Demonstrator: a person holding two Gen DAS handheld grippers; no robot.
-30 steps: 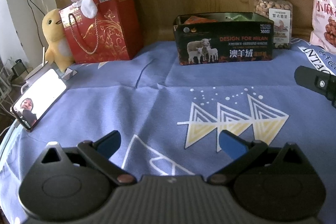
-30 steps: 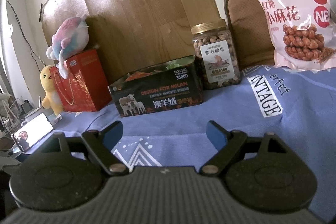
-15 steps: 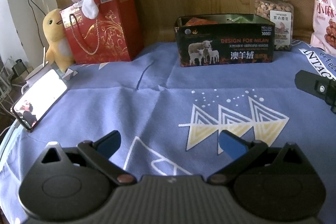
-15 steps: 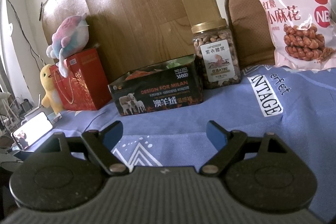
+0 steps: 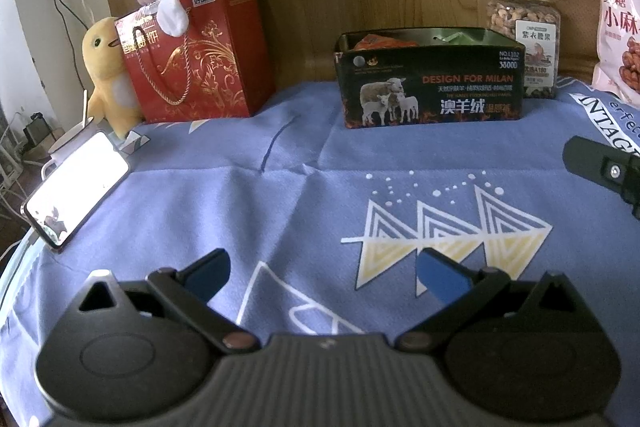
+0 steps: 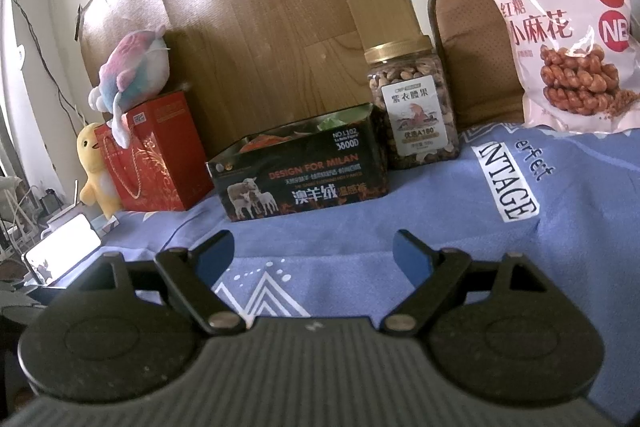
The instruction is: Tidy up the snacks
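Both tongs, left [image 5: 322, 273] and right [image 6: 312, 255], gape wide, empty; next likely reaching the gold-lidded clear nut jar [image 6: 412, 107] beside the dark rectangular tin [image 6: 300, 179].

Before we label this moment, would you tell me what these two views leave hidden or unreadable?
- Black tin: both views show only orange and green tops above its rim; its front wall hides the rest of the contents.
- Pink snack bag: cut off by the left wrist view's right edge.
- Nut jar: lower left hidden behind the tin in the left wrist view.
- Phone: screen washed out by glare.
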